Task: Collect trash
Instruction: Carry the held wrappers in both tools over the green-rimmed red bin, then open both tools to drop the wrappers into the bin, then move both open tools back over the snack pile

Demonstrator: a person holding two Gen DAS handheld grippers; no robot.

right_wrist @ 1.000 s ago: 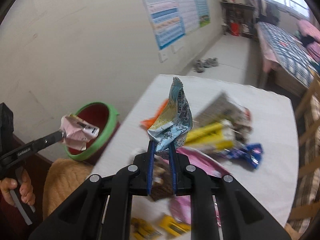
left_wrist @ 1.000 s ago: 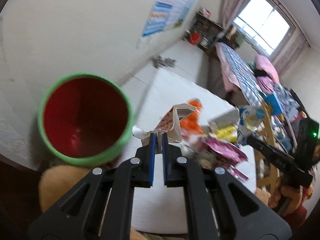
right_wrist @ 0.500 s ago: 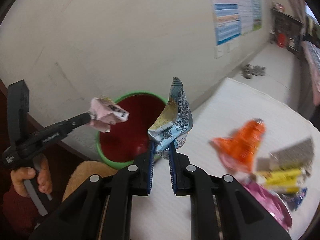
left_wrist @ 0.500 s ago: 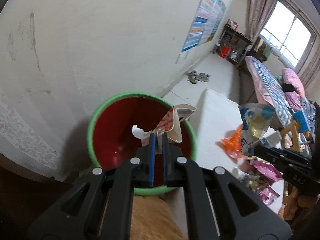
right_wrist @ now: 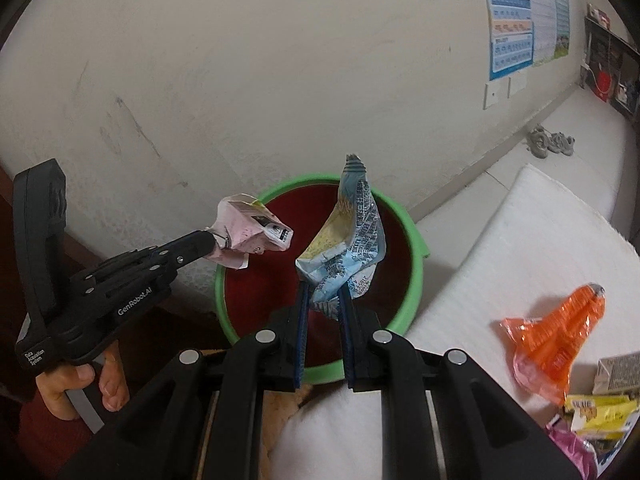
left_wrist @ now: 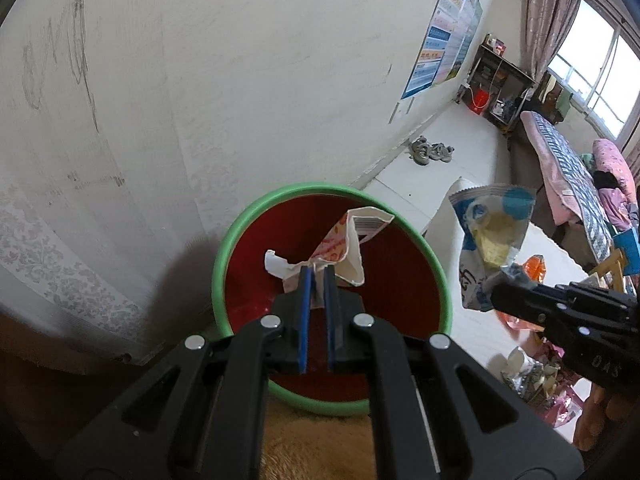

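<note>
Holding two wrappers over the bin (left_wrist: 224, 264), one in each of your claws.

Largest first: the wall (left_wrist: 240, 80) fills the upper view, and the white table (right_wrist: 520, 248) runs off toward 3 o'clock. The green-rimmed red bin sits at the table's edge, straight ahead of both cameras. Your left claw (left_wrist: 316, 276) is clamped on a crumpled pink wrapper (left_wrist: 340, 240), which hangs above the bin's mouth. Your right claw (right_wrist: 324, 300) pinches a blue wrapper (right_wrist: 348, 236), upright over the bin's rim at 12 o'clock. An orange wrapper (right_wrist: 556, 332) lies on the table at 3 o'clock, with yellow packets (right_wrist: 600, 412) just beyond it at 4 o'clock.
</note>
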